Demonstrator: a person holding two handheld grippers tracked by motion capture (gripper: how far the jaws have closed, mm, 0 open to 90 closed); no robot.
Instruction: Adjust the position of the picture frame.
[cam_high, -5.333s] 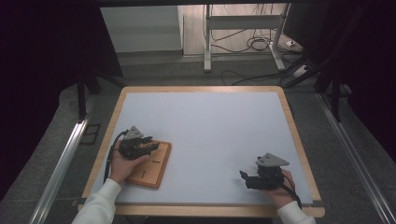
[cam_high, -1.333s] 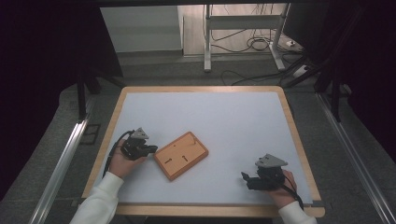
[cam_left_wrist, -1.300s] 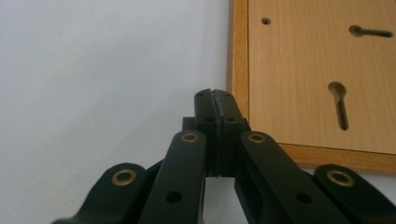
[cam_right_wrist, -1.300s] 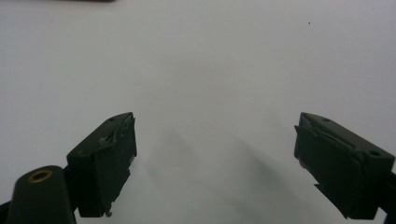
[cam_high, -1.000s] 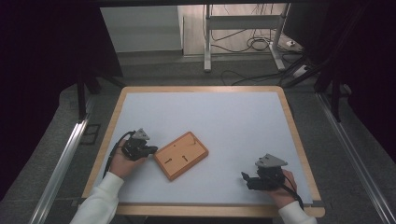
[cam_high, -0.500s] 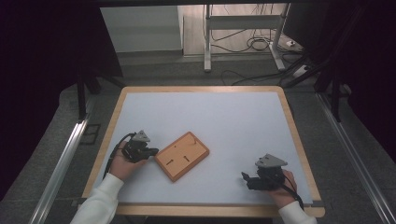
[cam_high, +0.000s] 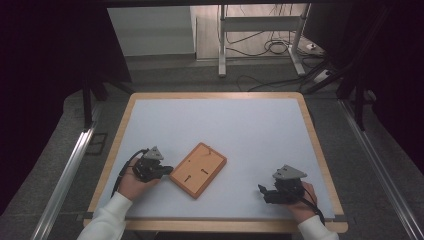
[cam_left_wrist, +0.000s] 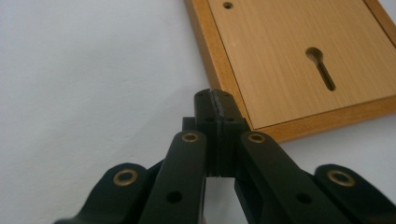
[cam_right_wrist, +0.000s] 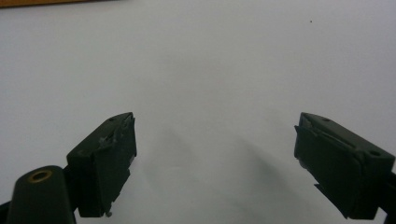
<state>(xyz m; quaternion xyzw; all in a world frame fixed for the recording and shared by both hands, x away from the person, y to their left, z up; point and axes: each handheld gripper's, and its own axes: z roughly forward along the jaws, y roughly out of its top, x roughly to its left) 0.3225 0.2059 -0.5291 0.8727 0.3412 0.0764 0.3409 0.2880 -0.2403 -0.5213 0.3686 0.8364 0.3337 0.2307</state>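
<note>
My left hand-held gripper (cam_left_wrist: 217, 100), jaws pressed together to make a blunt pushing tip, meets the near edge of the flat rectangular wooden board with keyhole slots (cam_high: 198, 169), lying askew mid-desk (cam_high: 250, 125). My right hand-held gripper (cam_right_wrist: 215, 140) rests spread, well apart.

high view: fixed above person's side, looks forward and down; whole table (cam_high: 320, 150) in frame, floor and stand legs behind; far off
left gripper view: rides on left gripper (cam_left_wrist: 215, 100), looks along its pressed-together jaws, low over the white tabletop, very near; wooden board (cam_left_wrist: 299, 60) corner just ahead at upper right
right gripper view: rides on right gripper (cam_right_wrist: 215, 140), looks between wide-apart jaws across bare white tabletop, close; thin wooden strip at top left edge
shared, high + left: wooden board (cam_high: 199, 169), left gripper (cam_high: 167, 170)
shared, high + right: white tabletop, right gripper (cam_high: 262, 190)
</note>
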